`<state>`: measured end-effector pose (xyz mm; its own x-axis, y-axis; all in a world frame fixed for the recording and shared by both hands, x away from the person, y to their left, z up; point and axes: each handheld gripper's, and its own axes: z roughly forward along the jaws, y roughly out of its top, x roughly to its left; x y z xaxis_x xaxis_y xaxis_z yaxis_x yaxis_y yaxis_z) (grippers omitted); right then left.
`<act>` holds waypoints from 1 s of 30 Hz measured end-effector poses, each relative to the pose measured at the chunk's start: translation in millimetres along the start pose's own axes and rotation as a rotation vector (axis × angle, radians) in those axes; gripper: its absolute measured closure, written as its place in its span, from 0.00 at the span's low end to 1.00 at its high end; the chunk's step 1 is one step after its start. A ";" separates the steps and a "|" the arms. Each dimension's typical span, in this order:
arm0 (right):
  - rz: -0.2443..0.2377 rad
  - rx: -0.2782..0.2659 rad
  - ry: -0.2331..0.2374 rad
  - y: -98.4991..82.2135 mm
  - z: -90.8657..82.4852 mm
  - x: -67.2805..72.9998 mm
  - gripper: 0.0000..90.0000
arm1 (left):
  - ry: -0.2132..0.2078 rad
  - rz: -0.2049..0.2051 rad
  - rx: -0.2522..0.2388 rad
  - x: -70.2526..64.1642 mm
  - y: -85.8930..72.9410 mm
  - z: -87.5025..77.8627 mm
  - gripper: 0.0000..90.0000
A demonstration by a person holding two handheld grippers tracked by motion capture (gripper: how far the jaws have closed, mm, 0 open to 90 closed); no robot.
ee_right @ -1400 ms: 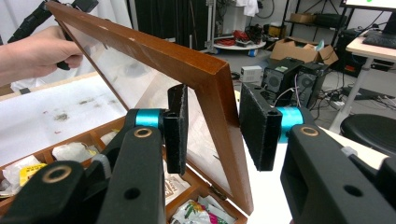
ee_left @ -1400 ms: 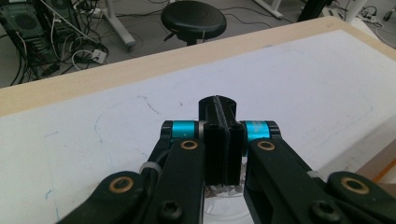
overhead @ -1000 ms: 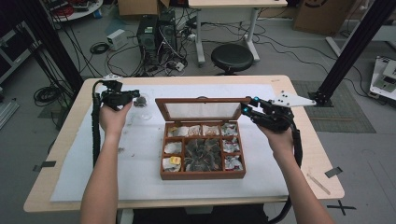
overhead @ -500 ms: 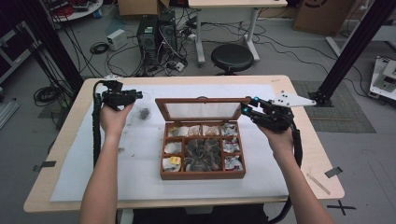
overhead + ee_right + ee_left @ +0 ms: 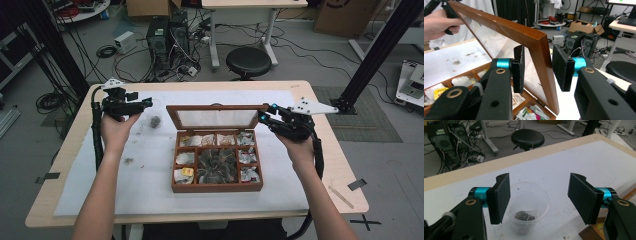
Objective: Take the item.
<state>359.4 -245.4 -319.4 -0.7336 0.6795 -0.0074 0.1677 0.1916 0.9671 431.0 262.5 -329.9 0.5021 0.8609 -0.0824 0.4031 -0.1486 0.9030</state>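
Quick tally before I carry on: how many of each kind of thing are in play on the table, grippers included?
Wooden box with its glass lid up: 1
Clear plastic cup: 1
Grippers: 2, the left gripper open over the cup, the right gripper clamped on the lid
Total: 4

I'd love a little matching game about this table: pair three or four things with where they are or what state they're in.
Things:
1. clear plastic cup
2. wooden box's glass lid
3. left gripper
4. black round stool

States:
A. on the floor beyond the table
B. gripped at its frame by the right gripper
C. jaws just opened, pads off the cup
D. holds dark dried bits

Pairs: 1-D, 2-B, 3-C, 4-A
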 end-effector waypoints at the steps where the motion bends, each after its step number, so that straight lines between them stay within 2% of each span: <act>1: -0.002 0.000 0.000 0.0 -0.1 0.0 0.72 | 0.000 0.008 -0.006 -2.3 -0.3 -3.0 0.37; 10: 0.000 0.002 -0.001 0.1 -0.4 0.7 0.72 | -0.040 0.054 -0.047 -19.9 -9.3 -27.4 0.35; 16: 0.000 0.001 -0.002 0.1 -0.3 0.6 0.72 | -0.088 0.081 -0.086 -34.5 -20.1 -45.5 0.33; 20: 0.001 0.006 -0.001 0.1 -0.9 1.1 0.72 | -0.119 0.083 -0.119 -41.1 -30.6 -56.3 0.32; 30: 0.000 0.003 -0.002 -0.3 -1.1 1.3 0.72 | -0.160 0.089 -0.139 -48.7 -50.6 -69.8 0.31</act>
<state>357.7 -245.4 -319.4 -0.7324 0.6808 -0.0083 0.1695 0.1941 0.9662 332.7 262.0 -342.1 0.6506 0.7574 -0.0561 0.2482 -0.1422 0.9582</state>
